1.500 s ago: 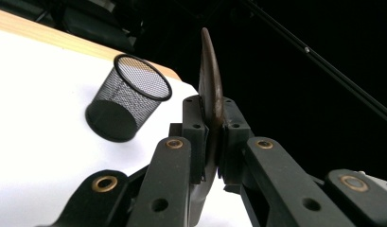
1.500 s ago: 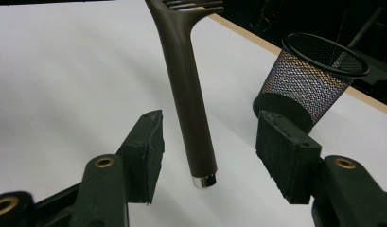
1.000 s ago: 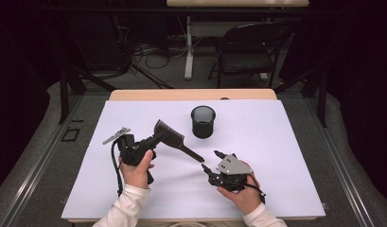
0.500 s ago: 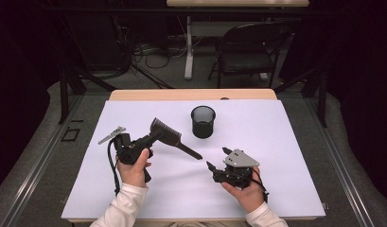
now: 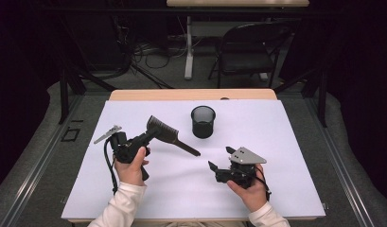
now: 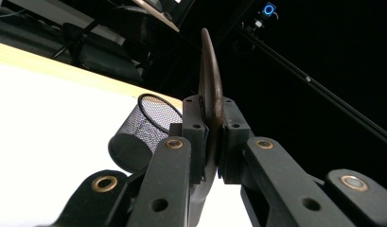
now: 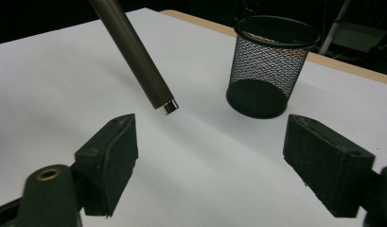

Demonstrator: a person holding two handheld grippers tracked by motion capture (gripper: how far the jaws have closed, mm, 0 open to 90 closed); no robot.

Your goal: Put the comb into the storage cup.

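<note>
Right tongs (image 5: 218, 158): held low over the white desk (image 5: 285, 142) at about 5 o'clock, the person's right hand (image 5: 250, 189) under the body, jaws pointing toward 10 o'clock. Jaws stand wide apart with nothing between them; in the right gripper view (image 7: 207, 156) only bare desk lies between the two black pads.

Left tongs (image 5: 146, 137): at about 8 o'clock, gripped from below by the left hand (image 5: 132, 165), white sleeve (image 5: 122, 205) behind it, jaws aimed toward 2 o'clock and raised off the desk.

Comb (image 5: 168, 135): dark brown, wide toothed head and a long round handle ending in a small bright cap (cap plain in the right gripper view (image 7: 134, 52)). The left tongs are clamped on its head edge-on, as the left gripper view shows (image 6: 211, 94). The handle slants down toward 4 o'clock; its tip hangs above the desk, just ahead of the right tongs.

Mesh cup (image 5: 203, 121): black wire, round, upright, empty, near centre toward 12 o'clock, apart from the comb.

Chair (image 5: 248, 52): dark, beyond the desk's far edge.
</note>
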